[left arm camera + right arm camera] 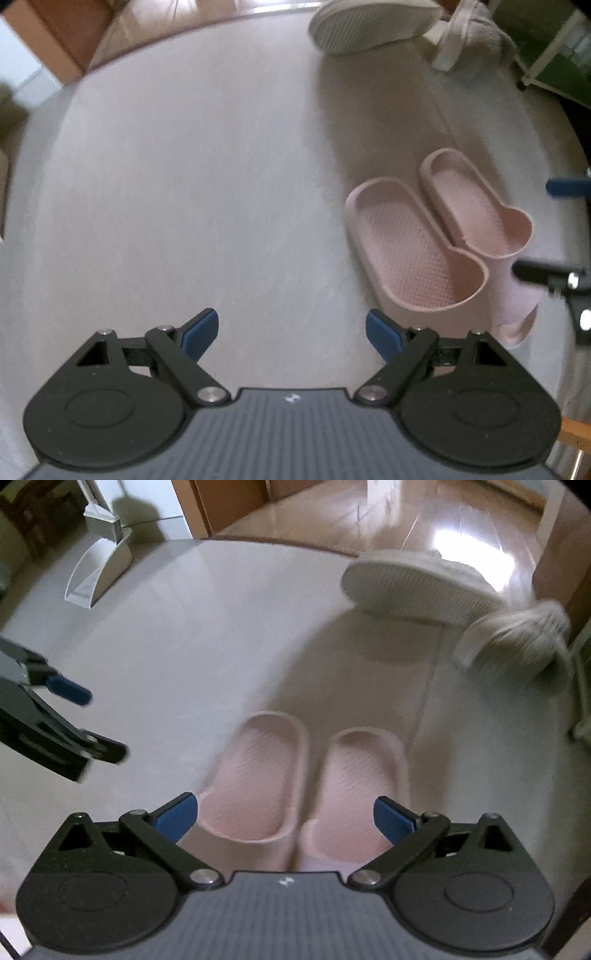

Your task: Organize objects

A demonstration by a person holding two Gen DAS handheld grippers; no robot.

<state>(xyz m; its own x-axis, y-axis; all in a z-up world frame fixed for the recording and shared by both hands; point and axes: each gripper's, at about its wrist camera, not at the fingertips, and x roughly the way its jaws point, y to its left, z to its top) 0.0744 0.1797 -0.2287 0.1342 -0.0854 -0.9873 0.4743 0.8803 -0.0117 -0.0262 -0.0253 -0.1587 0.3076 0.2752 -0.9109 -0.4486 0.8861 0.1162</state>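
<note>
While the two pink slippers [303,786] lie side by side and touching on the pale grey floor [221,646], soles down and footbeds up, the right gripper [284,818] hangs above their toe end with its jaws spread to their widest and nothing pressed between the blue pads [177,818]; the pair shows in the gap between the fingers but clear of them. In the left wrist view the same slippers [439,236] sit at about four o'clock, and the left gripper [291,334] points down at bare floor with its jaws released and empty. A white slipper [417,590] lies tipped with its ribbed sole showing at about one o'clock in the right wrist view, and another pale, blurred slipper [517,638] lies just beside it towards two o'clock. A white dustpan [99,568] stands at about ten o'clock near the wall. The left gripper's fingers [70,690] reach in at nine o'clock there, well apart from the pink pair. Glossy wooden flooring [406,520] begins beyond the grey floor at twelve o'clock.
</note>
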